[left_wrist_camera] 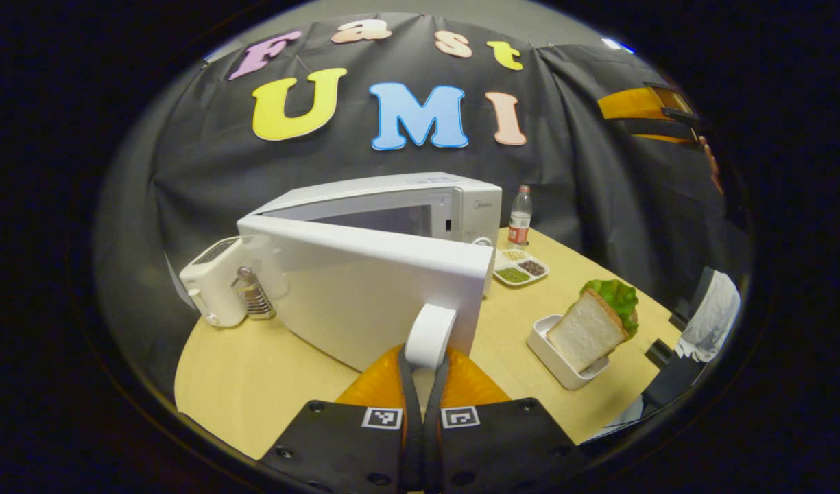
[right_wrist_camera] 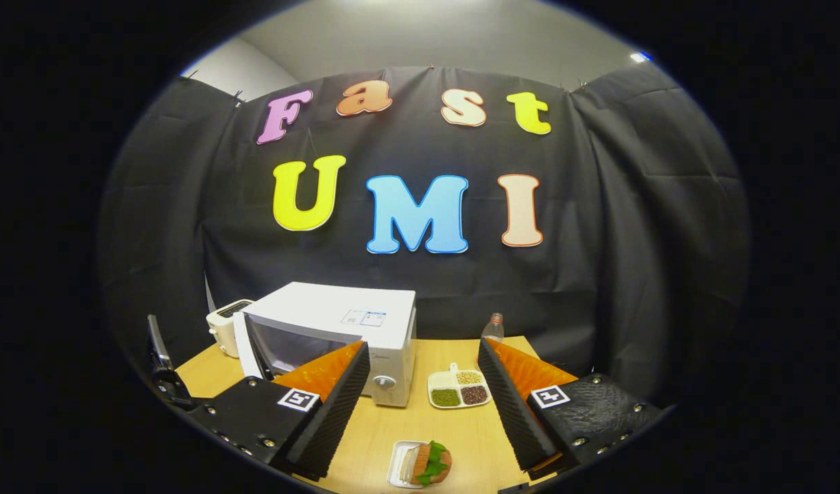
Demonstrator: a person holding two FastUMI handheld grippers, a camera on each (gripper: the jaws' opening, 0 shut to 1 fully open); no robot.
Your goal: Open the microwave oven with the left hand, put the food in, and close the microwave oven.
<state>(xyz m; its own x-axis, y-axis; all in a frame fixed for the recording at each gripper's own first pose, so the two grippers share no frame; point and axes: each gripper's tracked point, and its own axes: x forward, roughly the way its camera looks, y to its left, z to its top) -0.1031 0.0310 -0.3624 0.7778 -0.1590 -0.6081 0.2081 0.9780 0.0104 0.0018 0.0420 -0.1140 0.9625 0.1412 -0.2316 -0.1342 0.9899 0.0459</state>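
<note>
One microwave; one toaster; one bottle — one sandwich; two trays.

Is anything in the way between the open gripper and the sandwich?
Nothing visible is. In the right gripper view, the right gripper hangs open above the sandwich in its white tray, with bare table in between. The dish of beans sits farther back, off that path.

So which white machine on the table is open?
The microwave: its door is swung out, handle in the left tool. The toaster beside it isn't.
</note>
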